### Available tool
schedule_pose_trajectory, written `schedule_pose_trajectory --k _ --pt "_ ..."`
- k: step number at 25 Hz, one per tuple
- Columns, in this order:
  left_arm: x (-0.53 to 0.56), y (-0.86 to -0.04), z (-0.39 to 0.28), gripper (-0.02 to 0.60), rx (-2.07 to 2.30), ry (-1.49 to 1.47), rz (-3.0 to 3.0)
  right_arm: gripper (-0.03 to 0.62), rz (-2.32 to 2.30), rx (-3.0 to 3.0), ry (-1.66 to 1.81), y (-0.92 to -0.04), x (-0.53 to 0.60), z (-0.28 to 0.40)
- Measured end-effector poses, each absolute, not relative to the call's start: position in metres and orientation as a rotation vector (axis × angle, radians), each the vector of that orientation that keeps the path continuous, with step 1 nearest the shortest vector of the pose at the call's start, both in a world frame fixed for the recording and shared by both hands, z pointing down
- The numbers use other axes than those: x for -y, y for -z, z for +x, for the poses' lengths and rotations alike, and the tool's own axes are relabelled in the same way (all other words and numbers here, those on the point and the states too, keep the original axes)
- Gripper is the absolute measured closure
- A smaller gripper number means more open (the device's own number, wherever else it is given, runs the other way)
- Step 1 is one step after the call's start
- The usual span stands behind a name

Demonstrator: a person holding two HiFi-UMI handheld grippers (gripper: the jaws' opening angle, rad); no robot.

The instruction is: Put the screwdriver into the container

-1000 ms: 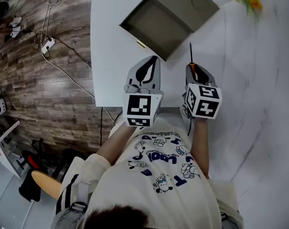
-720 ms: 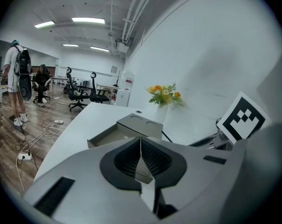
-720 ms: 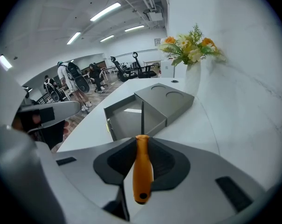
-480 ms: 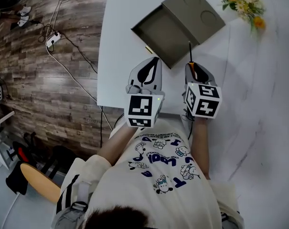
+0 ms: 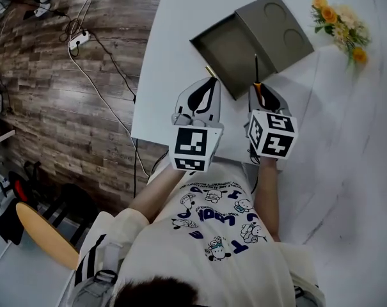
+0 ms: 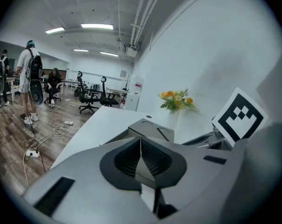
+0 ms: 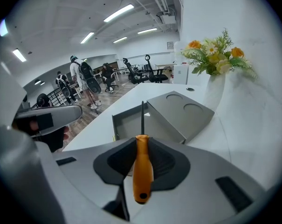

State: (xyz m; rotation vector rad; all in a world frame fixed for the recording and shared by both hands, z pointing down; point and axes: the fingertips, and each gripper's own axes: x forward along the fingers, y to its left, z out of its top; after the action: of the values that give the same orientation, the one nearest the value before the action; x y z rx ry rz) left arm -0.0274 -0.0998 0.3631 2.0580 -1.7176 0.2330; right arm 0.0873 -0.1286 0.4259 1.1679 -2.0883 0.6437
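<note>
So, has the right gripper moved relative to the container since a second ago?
Yes. In the head view the right gripper has moved toward the container: the screwdriver tip, earlier beside its edge, now overlaps the rim.

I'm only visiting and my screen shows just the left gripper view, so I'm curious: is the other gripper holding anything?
Observer: Yes. The right gripper is shut on an orange-handled screwdriver.
Operator: Where does it point?
Observer: Its dark shaft points at the open grey container ahead, whose tray holds nothing.
Operator: Who holds these grippers?
Observer: In the head view, a person in a printed white shirt holds both over the white table, at its near edge.
</note>
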Motion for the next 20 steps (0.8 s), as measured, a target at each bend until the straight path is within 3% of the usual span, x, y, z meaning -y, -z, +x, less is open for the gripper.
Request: schedule_pose_trajectory --k 20 --pt "0.13 -0.38 -0.047 0.563 1.759 -0.229 1.982 0.499 1.125 2.124 -0.683 -0.445 0.166 0.054"
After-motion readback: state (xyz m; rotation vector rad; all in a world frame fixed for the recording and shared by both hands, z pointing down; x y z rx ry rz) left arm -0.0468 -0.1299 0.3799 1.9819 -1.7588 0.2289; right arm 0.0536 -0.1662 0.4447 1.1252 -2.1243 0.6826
